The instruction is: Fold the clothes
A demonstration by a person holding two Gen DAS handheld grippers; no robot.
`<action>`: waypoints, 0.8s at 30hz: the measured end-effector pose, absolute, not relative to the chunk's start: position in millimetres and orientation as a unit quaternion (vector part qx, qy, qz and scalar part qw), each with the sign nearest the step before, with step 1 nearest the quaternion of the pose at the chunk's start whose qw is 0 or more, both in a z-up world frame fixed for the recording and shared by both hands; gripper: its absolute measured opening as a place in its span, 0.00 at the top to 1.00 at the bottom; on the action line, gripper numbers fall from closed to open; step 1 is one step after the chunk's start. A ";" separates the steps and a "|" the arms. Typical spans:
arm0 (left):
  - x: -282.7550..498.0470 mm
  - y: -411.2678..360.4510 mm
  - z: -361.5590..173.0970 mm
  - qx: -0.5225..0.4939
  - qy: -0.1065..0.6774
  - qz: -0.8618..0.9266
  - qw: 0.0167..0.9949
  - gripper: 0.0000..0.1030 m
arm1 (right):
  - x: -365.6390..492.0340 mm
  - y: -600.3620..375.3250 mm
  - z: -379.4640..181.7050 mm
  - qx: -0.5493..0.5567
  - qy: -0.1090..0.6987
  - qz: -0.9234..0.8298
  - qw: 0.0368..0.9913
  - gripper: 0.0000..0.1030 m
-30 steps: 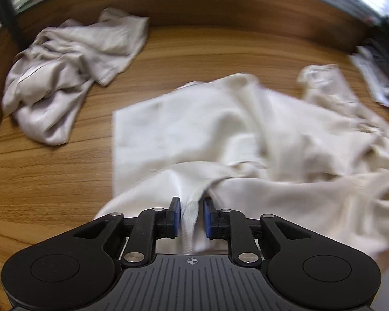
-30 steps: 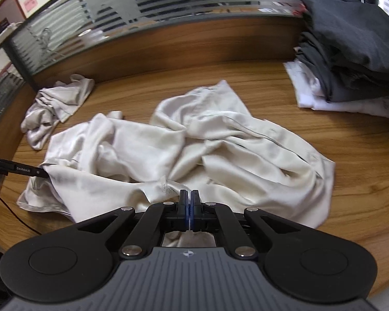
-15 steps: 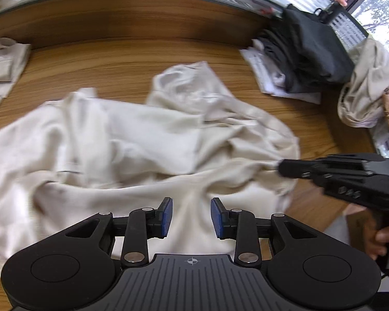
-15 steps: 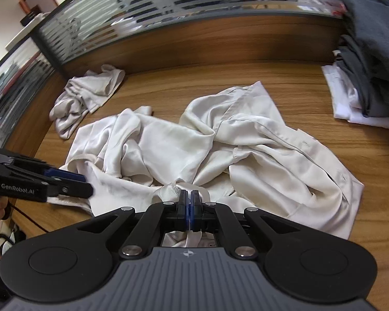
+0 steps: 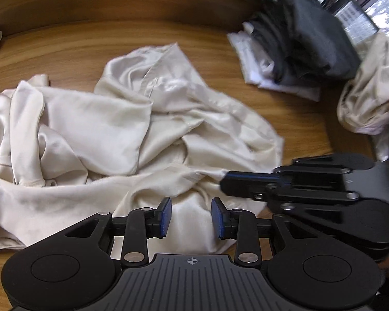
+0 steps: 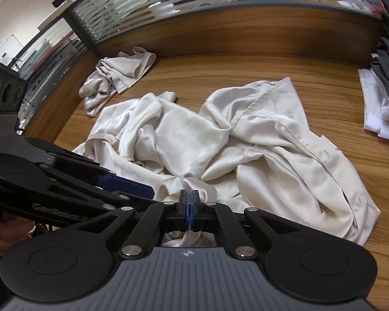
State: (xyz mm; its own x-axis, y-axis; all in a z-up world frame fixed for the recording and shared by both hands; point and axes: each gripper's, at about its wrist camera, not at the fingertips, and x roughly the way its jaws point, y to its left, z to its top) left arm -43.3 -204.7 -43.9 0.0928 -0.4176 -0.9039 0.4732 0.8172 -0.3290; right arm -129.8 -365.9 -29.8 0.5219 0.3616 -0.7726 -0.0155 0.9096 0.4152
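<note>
Shirt [image 6: 246, 150]: thin, slinky satin, super floppy. Right gripper [image 6: 188, 202] pinches a fold; left gripper [image 5: 192, 216] gapes empty. Grab seams.

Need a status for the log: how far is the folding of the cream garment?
Done: a folded stack sits at the table's far right. In hand: right gripper is shut on an edge of the cream garment; left gripper is open beside it. Left: the garment is still crumpled, and another garment waits behind.

Cream shirt [image 6: 259, 142]: satiny, glossy cloth. Tabletop [image 6: 246, 77]: smooth wood grain. Tools: matt black plastic.
</note>
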 end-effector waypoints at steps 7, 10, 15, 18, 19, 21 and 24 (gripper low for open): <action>-56.9 -209.0 -69.5 0.045 0.622 -0.276 0.731 0.96 | -137.9 -370.5 -45.0 0.175 0.486 0.130 0.846 0.99; -64.3 -208.5 -68.0 0.059 0.607 -0.270 0.745 0.97 | -141.7 -370.7 -56.7 0.150 0.501 0.126 0.843 0.99; -69.5 -206.7 -65.9 0.047 0.607 -0.263 0.749 0.97 | -152.8 -372.6 -71.2 0.116 0.525 0.130 0.833 0.98; -74.5 -208.0 -65.9 0.040 0.607 -0.265 0.748 0.97 | -158.4 -371.7 -62.5 0.093 0.518 0.134 0.840 0.95; -76.3 -208.5 -65.9 0.038 0.607 -0.266 0.748 0.97 | -159.9 -371.1 -58.4 0.085 0.514 0.136 0.842 0.95; -79.9 -209.6 -66.3 0.034 0.608 -0.268 0.747 0.97 | -161.2 -367.5 -49.0 0.073 0.507 0.149 0.846 0.94; -85.9 -211.6 -68.2 0.032 0.610 -0.270 0.744 0.97 | -158.5 -359.6 -40.1 0.059 0.507 0.180 0.841 0.94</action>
State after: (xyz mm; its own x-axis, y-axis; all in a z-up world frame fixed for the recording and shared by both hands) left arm -85.9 -211.6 -68.2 0.1105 -0.3634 -0.9251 0.4417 0.8518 -0.2819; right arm -158.5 -359.6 -40.1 0.4208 0.3632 -0.8313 -0.2428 0.9280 0.2825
